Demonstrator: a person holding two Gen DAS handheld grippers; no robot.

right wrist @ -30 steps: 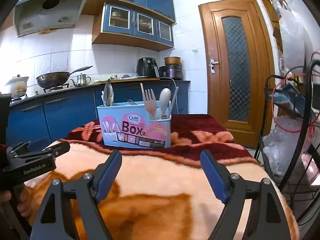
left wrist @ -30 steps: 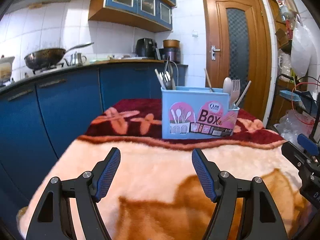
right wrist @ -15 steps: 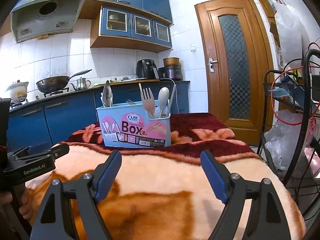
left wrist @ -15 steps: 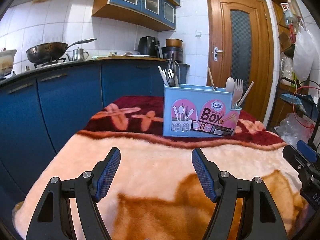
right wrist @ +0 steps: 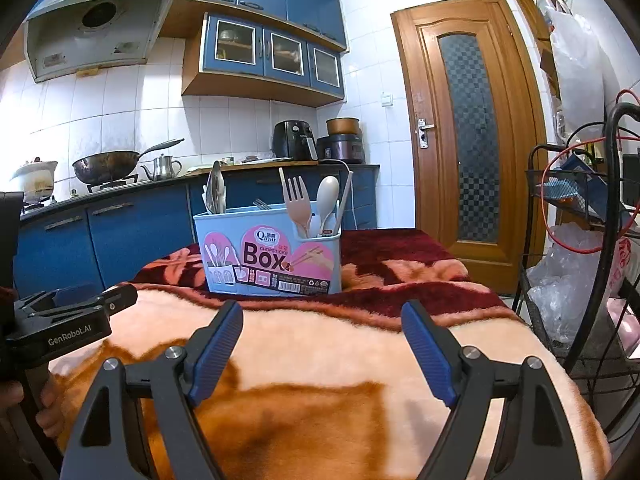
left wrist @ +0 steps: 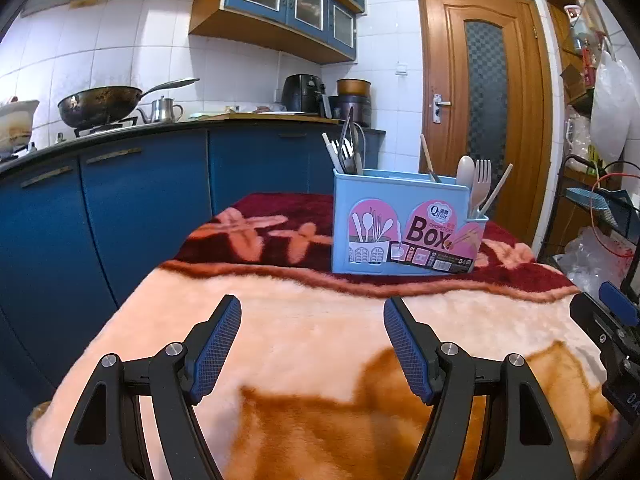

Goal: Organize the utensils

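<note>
A light blue utensil box (left wrist: 404, 228) with pink "Box" labels stands on the far part of a blanket-covered table (left wrist: 320, 332); it also shows in the right wrist view (right wrist: 272, 252). A pale fork (right wrist: 298, 208), a spoon (right wrist: 326, 204), chopsticks and metal utensils (left wrist: 348, 148) stand upright in it. My left gripper (left wrist: 312, 344) is open and empty, low over the blanket, well short of the box. My right gripper (right wrist: 322, 350) is open and empty, also short of the box. The left gripper's body (right wrist: 60, 320) shows at the right wrist view's left edge.
Blue kitchen cabinets (left wrist: 120, 208) with a wok (left wrist: 100, 104) and kettle run along the left and back. A wooden door (left wrist: 484, 112) stands behind. A black wire rack (right wrist: 592, 240) with bags stands to the right of the table.
Both cameras have tilted up a little and drawn slightly back, so the box sits lower in the views. Both grippers stay open and empty.
</note>
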